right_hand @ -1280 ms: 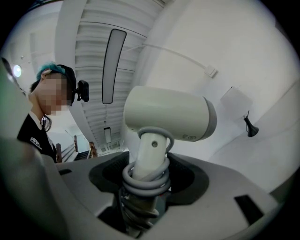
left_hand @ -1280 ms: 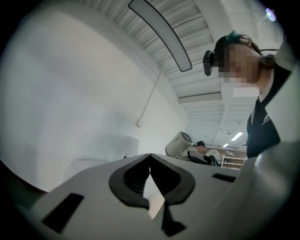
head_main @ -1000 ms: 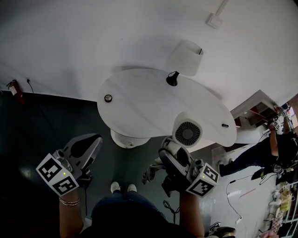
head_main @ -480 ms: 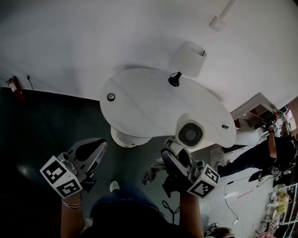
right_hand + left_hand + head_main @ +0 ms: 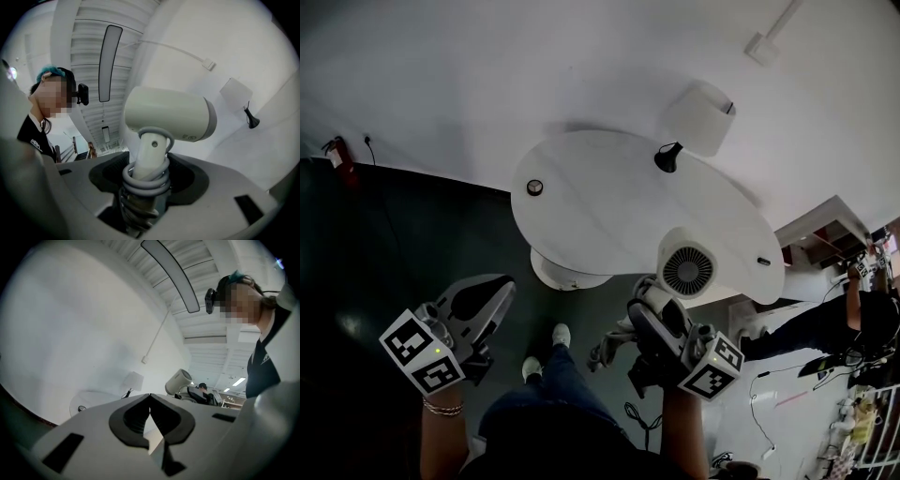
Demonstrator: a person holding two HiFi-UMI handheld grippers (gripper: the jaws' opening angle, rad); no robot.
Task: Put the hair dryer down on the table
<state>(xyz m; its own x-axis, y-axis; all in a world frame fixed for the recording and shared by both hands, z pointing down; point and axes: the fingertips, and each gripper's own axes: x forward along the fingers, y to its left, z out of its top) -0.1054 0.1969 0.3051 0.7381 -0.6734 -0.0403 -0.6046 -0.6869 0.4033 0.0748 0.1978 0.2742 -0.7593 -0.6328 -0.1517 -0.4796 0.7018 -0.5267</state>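
Observation:
The white hair dryer (image 5: 684,267) (image 5: 168,115) is up in the air over the near right rim of the white oval table (image 5: 600,206), its round rear grille toward me. My right gripper (image 5: 652,300) (image 5: 145,176) is shut on its handle, where the grey cord is wound in coils. Its barrel lies level above the jaws. My left gripper (image 5: 492,291) (image 5: 150,401) hangs over the dark floor to the left, below the table's edge. It is shut, with nothing between the jaw tips. The left gripper view also shows the hair dryer (image 5: 178,380) in the distance.
On the table stand a small round dark object (image 5: 534,187), a black cone-shaped object (image 5: 667,157) and a tiny dark object (image 5: 763,262). A white lampshade-like box (image 5: 703,117) sits behind the table. The table's pedestal (image 5: 562,272) is near my foot (image 5: 561,333). A person (image 5: 825,323) bends at the right.
One foot has stepped toward the table and the head view has shifted a little. Both grippers stay about where they were, and the hair dryer stays in the right grip.

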